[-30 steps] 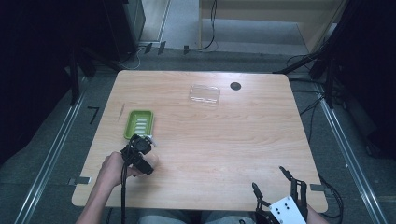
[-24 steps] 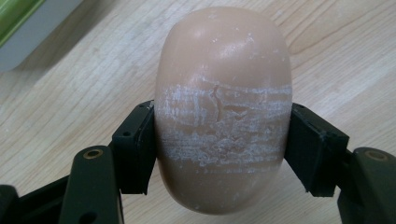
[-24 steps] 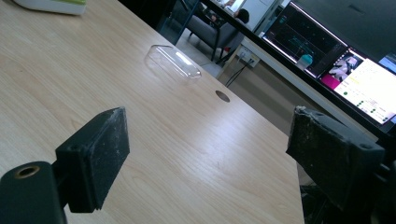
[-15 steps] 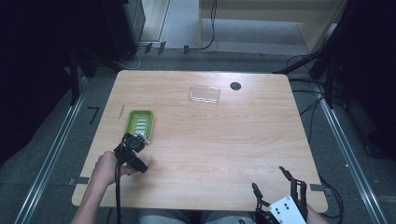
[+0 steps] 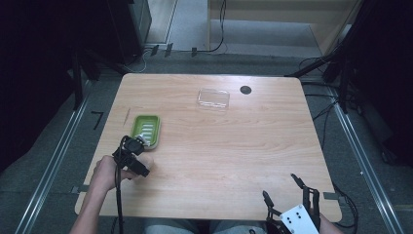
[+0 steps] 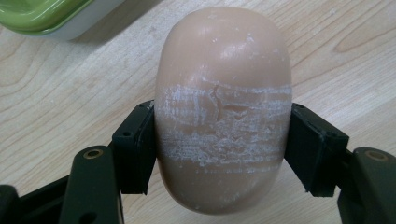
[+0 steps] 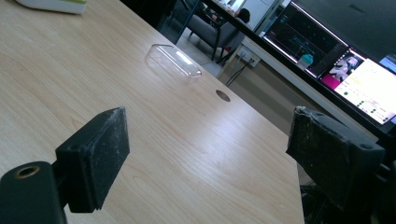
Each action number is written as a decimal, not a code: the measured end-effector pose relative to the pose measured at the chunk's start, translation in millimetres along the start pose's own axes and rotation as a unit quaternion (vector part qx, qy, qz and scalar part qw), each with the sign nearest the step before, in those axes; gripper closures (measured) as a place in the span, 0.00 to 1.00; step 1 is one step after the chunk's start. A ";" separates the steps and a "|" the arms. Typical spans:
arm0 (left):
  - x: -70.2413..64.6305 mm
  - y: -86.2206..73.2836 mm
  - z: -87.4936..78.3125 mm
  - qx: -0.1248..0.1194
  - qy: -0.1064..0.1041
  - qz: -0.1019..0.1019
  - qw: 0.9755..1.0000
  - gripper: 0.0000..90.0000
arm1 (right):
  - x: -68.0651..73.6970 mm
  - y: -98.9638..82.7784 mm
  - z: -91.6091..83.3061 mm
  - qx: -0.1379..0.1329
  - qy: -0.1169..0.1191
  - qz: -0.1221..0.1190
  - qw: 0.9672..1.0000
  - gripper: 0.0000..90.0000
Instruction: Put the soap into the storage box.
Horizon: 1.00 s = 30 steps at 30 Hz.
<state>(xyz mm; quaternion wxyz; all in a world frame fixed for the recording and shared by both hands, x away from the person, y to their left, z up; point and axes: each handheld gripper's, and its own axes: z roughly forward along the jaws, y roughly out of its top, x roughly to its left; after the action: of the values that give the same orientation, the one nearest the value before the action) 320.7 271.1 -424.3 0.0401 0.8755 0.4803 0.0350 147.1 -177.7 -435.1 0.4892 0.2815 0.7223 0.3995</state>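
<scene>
A rounded, peach-coloured bar of soap [image 6: 223,107], its face scuffed with whitish scratch marks, sat clamped between the two black jaws of the left gripper [image 6: 222,149], one pad pressed against each of its sides. In the left gripper view it was above bare wood, with the corner of a green soap dish on a white base [image 6: 44,16] just beyond it at the upper left. From the high view the left gripper [image 5: 132,157] was in the person's left hand [image 5: 104,171] near the table's left front, close to the near end of the green dish [image 5: 146,130] but apart from it.

The light wooden table [image 5: 219,146] also carried a clear plastic lid [image 5: 213,98] towards its far edge, well apart from the dish, and a small dark round hole [image 5: 246,89] just beside that lid.

The right gripper [image 5: 292,195] was at the table's near right edge, its jaws standing wide apart with nothing between them. In its own view the pads [image 7: 100,149] framed bare wood, with the clear lid [image 7: 173,60] farther off and lit monitor screens [image 7: 355,70] beyond the table.
</scene>
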 end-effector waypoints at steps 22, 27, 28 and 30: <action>1.0 10.6 -4.7 0.000 -0.006 -0.004 1.000 0.37 | 0.2 -0.1 0.1 0.000 0.000 0.002 1.000 0.15; -0.5 14.6 -6.8 0.001 -0.004 -0.001 1.000 0.37 | 0.2 -0.1 0.2 0.000 0.001 -0.001 1.000 0.15; -0.1 15.4 -7.3 0.002 -0.005 0.002 1.000 0.37 | 0.2 -0.1 0.1 0.000 0.001 0.000 1.000 0.15; 0.2 17.0 -8.3 0.001 -0.007 0.001 1.000 0.37 | 0.2 -0.1 0.2 0.000 0.000 0.000 1.000 0.15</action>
<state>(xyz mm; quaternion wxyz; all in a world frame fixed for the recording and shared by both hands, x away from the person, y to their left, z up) 334.2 262.5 -414.2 0.0425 0.8764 0.4788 0.0289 147.1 -177.5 -435.3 0.4889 0.2816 0.7225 0.3996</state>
